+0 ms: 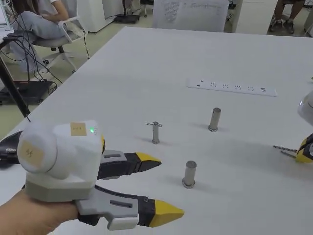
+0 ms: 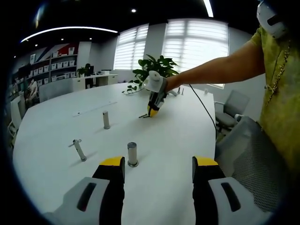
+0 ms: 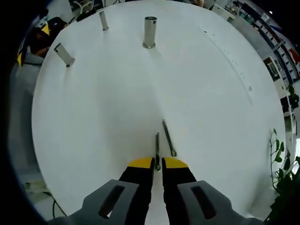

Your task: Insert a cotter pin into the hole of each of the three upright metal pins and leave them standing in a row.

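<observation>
Right gripper view: thin grey cotter pin [image 3: 157,149] is clamped by the right gripper [image 3: 158,162].
Beside it, the left gripper [image 1: 170,187] is held level, jaws spread, empty; right gripper is cropped in head view.

This is an open-plan office. A large white table [image 1: 146,73] carries a power strip [image 1: 232,88]. Beyond the table's far left corner a person sits on a swivel chair [image 1: 58,41]. Past the table's end are a potted plant [image 2: 152,70], windows with blinds [image 2: 194,42] and wall shelves [image 2: 61,63] lined with white boxes.
</observation>
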